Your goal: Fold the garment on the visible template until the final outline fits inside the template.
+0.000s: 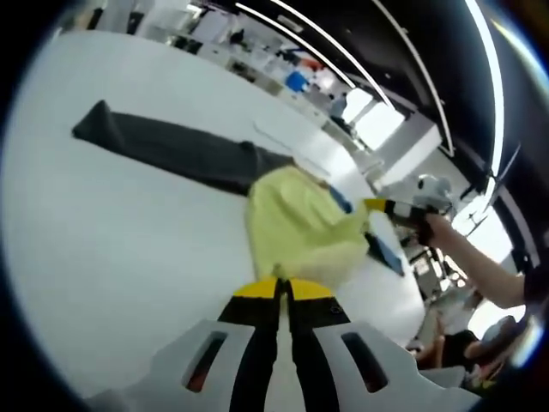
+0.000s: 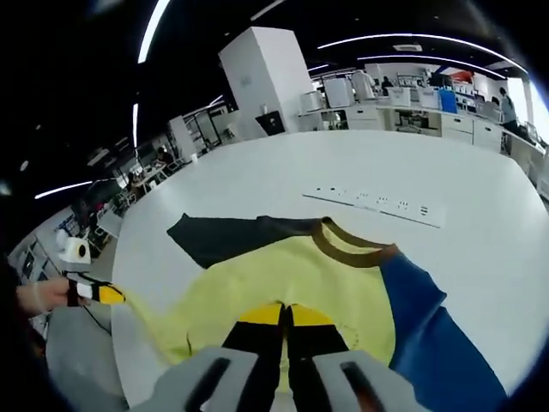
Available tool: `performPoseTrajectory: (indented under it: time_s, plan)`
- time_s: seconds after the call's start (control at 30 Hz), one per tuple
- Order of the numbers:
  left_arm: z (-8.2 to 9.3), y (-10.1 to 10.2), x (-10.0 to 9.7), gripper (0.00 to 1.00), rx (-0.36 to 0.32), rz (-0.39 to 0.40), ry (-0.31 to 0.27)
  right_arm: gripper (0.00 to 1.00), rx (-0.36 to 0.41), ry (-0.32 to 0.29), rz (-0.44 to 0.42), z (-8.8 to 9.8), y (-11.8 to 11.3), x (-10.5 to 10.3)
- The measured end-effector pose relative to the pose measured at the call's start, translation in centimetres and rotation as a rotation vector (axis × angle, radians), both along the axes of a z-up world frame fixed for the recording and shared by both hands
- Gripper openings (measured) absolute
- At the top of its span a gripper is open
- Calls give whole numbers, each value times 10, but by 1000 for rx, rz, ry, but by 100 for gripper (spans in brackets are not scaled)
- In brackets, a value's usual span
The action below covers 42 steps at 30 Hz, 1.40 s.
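in the left gripper view we see a white table point(image 1: 103, 223) with the shirt point(image 1: 296, 225) lying across it. farthest left is its dark grey sleeve point(image 1: 171, 148), stretched flat toward the table's far-left edge. next to it comes the yellow body, bunched and lifted a little, with a strip of blue sleeve point(image 1: 383, 249) showing past it on the right. our left gripper point(image 1: 283, 287) rises from the bottom with its yellow-tipped jaws pressed together right at the near edge of the yellow cloth; we cannot tell if any cloth is pinched between them. further right, the right gripper point(image 1: 377, 205) comes in, held by a hand point(image 1: 437, 227), its yellow tip touching the shirt's far edge. behind it stand desks and a bright window.

in the right gripper view, the left gripper point(image 2: 103, 293) shows at the far left, held by a gloved hand point(image 2: 39, 296), its tip at a corner of yellow cloth pulled out past the table's point(image 2: 257, 180) edge. to the right the shirt point(image 2: 283, 279) spreads out: dark grey sleeve point(image 2: 223, 236) at upper left, yellow body in the middle, brown collar point(image 2: 352, 249) beyond it, blue sleeve point(image 2: 437, 339) running down to the right. the right gripper point(image 2: 281, 313) sits at the bottom centre, jaws closed together over the yellow cloth; whether they hold it we cannot tell. beyond the collar a white power strip point(image 2: 373, 204) lies on the table. we cannot make out a template in either view.
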<state>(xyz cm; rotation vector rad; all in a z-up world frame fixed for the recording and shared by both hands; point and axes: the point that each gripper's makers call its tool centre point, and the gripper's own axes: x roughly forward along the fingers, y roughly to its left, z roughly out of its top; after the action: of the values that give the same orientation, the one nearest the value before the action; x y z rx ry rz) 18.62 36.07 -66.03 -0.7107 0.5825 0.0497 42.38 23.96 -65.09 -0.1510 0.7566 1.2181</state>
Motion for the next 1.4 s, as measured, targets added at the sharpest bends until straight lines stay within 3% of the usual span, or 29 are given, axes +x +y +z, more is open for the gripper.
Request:
performPoseTrajectory:
  time_s: [0.23,0.53,0.73,1.1,1.27,1.4]
  plan:
    - [-5,5,1,0,-3,6,15,0,-46,9,3,-22,4,9]
    - [-9,5,1,0,-12,10,24,0,-67,-1,27,-29,5,7]
    - [-9,4,1,0,-12,8,25,1,-56,-20,36,-23,4,9]
    - [-8,4,1,0,-11,9,23,29,-1,-70,-11,5,-10,21]
    - [-8,3,0,0,-12,9,23,28,19,-60,-22,11,-22,15]
    - [-8,3,-1,0,-13,9,22,29,49,-19,-39,12,-31,6]
